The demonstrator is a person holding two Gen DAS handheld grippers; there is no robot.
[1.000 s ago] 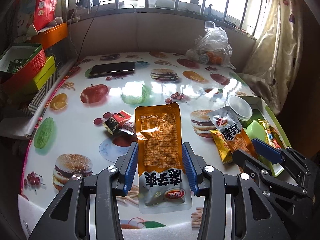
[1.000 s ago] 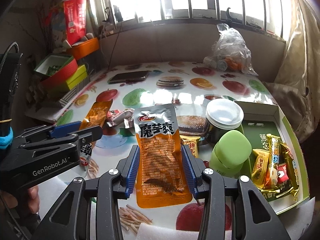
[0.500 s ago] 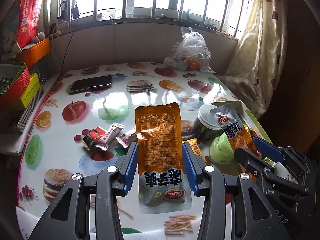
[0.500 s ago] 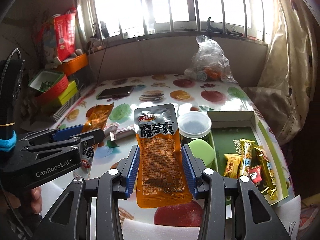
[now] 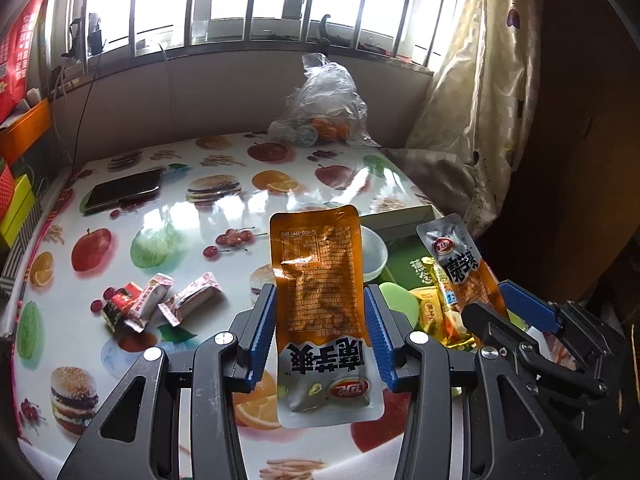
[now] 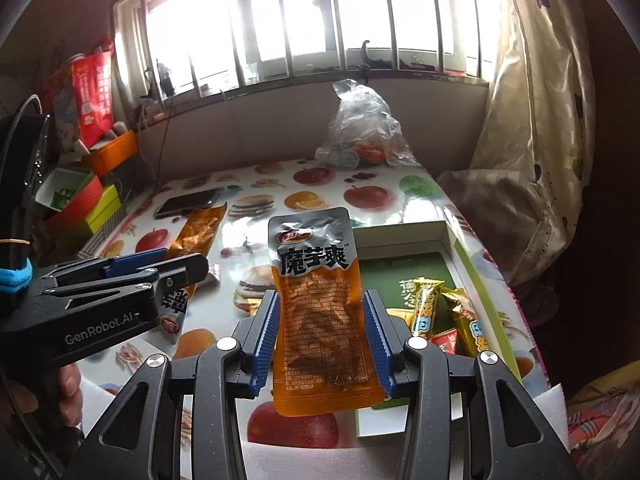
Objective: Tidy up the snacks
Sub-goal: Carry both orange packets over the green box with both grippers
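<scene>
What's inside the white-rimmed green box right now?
White-rimmed green box holds gold-wrapped snack bars and a small red packet near its front. The orange pouch in the right gripper covers its near-left corner.

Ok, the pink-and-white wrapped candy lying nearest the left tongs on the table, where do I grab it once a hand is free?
Grip the candy across its narrow middle, coming straight down from above. It lies flat and slanted, crimped ends thin, so turn the tongs square to its length.

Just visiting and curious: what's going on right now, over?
Left gripper shut on orange pouch. Right gripper shut on second pouch. Both lifted near green box. Nothing blocking.
</scene>
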